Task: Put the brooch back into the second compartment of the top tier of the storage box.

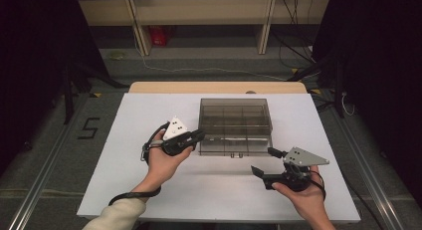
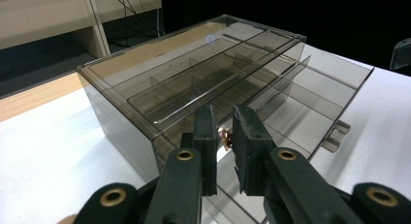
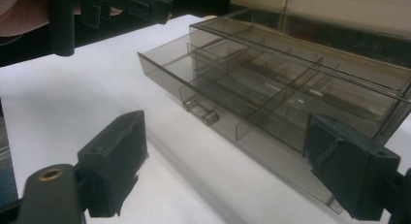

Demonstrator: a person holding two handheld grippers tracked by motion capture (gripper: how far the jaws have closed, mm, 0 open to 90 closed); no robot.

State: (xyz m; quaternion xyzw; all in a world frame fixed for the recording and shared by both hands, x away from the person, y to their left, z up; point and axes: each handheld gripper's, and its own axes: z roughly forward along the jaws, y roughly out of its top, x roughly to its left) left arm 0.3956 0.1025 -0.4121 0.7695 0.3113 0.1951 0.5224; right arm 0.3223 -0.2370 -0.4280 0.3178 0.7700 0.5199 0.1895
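A smoky clear drawer box (image 1: 235,110) stands mid-table with its bottom drawer (image 1: 234,146) pulled partly out toward me. My left gripper (image 1: 199,135) hovers at the drawer's left front corner. In the left gripper view its jaws (image 2: 224,115) are shut on a small copper-coloured piece (image 2: 224,138), held just above the open drawer (image 2: 315,98) with its dividers. My right gripper (image 1: 263,161) stands open in front of the drawer's right end, nothing between its fingers. In the right gripper view its wide-apart jaws (image 3: 225,127) face the drawer front and its small handle (image 3: 201,112).
The box rests on a white board (image 1: 149,180) over a wooden table (image 1: 164,86). Bare board lies to the left, right and front of the box. Beyond the table are shelves (image 1: 199,13), cables and a floor mark "5" (image 1: 88,128).
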